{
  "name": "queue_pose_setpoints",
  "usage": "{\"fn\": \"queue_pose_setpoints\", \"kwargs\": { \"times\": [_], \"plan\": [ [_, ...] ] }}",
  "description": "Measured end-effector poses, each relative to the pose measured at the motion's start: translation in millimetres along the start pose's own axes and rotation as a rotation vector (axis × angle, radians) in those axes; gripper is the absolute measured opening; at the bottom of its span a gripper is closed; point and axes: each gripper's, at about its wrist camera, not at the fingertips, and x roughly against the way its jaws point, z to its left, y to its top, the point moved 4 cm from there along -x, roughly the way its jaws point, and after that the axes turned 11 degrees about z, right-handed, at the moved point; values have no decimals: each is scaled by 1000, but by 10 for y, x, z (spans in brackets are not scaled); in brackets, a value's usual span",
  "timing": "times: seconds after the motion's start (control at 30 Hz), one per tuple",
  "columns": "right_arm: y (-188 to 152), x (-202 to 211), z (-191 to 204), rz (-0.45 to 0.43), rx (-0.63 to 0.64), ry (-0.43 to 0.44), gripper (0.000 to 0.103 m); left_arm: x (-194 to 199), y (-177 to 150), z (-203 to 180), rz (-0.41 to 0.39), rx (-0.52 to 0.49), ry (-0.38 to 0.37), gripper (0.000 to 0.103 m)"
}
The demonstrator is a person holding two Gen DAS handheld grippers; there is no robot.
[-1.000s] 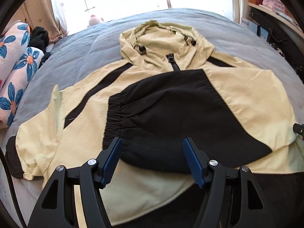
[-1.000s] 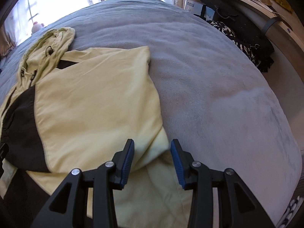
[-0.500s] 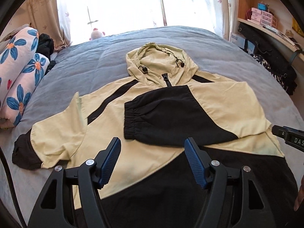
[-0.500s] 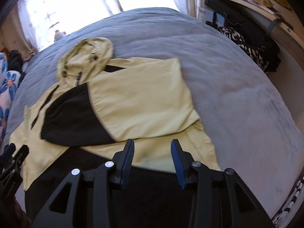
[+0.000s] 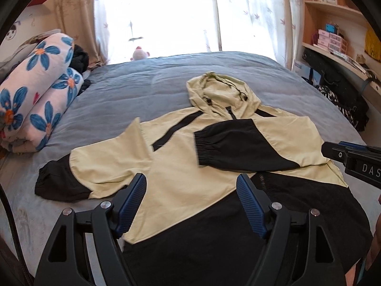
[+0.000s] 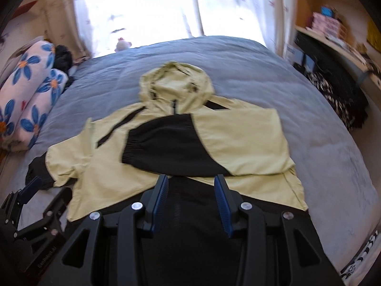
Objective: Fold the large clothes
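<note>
Lying face up across the grey bed [image 5: 147, 88] is the yellow-and-black hooded jacket [image 5: 190, 178], its right sleeve [image 5: 238, 147] folded over the chest and its left sleeve [image 5: 95, 166] spreading toward the bed's edge. Hovering over the black hem, the left gripper [image 5: 191, 205] is holding its jaws wide and empty, and the right gripper [image 6: 191, 200] is keeping a narrower empty gap. Showing on the right gripper's body are the letters "DAS", while bare bedding is lying open beyond the hood [image 5: 221, 93].
</note>
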Motion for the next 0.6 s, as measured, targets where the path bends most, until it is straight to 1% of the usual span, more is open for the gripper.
{"fn": "queue_pose_setpoints", "kwargs": {
  "times": [0.1, 0.3, 0.4, 0.6],
  "plan": [
    [-1, 78, 281, -22, 37, 6, 40, 65, -31, 202, -10, 21, 1, 77],
    [-13, 149, 830, -55, 106, 17, 42, 160, -104, 737, -32, 87, 19, 78],
    [-17, 105, 1114, -60, 143, 19, 45, 142, -159, 1031, -29, 123, 25, 78],
    [3, -81, 1666, -47, 202, 29, 45, -50, -246, 1629, 8, 211, 17, 78]
  ]
}}
